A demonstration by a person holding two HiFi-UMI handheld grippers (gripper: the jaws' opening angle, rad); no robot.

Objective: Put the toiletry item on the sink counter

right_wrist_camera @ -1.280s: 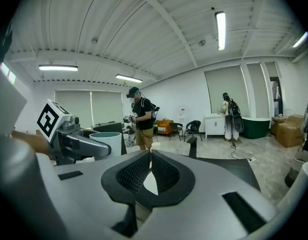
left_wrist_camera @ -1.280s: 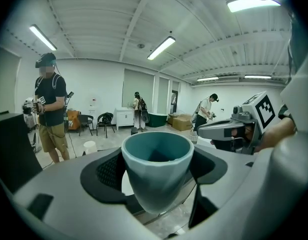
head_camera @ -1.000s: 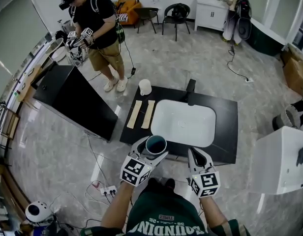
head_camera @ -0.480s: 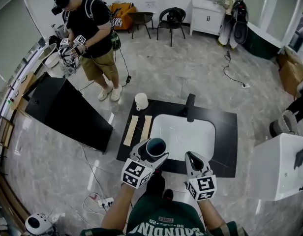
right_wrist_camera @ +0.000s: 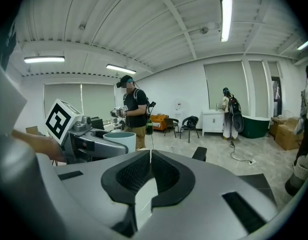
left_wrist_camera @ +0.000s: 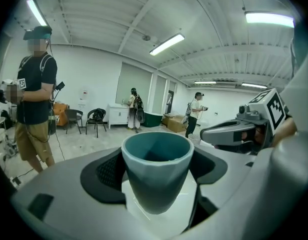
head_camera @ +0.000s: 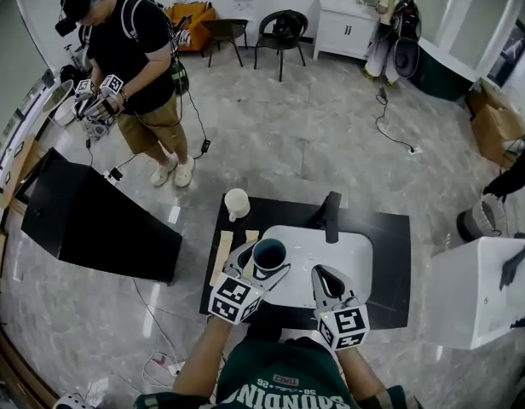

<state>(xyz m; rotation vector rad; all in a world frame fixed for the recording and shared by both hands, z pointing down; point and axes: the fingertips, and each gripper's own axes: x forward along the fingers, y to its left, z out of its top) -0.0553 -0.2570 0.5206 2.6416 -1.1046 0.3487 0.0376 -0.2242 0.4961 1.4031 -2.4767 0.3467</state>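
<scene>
A teal cup (head_camera: 269, 253) stands upright between the jaws of my left gripper (head_camera: 264, 263), which is shut on it over the front left part of the white basin (head_camera: 339, 254). In the left gripper view the cup (left_wrist_camera: 156, 171) fills the gap between the dark pads. My right gripper (head_camera: 324, 281) hovers at the basin's near edge with its jaws shut and nothing in them; its pads (right_wrist_camera: 166, 171) meet in the right gripper view. The black sink counter (head_camera: 392, 250) surrounds the basin, with a black faucet (head_camera: 331, 215) at the back.
On the counter's left end lie a white cup (head_camera: 236, 203) and two wooden strips (head_camera: 222, 256). A black slanted cabinet (head_camera: 92, 220) stands to the left, a white unit (head_camera: 480, 292) to the right. A person (head_camera: 126, 66) with grippers stands at the far left. Cables (head_camera: 160, 356) lie on the floor.
The counter has come closer under both grippers, which now hang over the basin's front part instead of its near edge. The cup stays held in the left gripper.
</scene>
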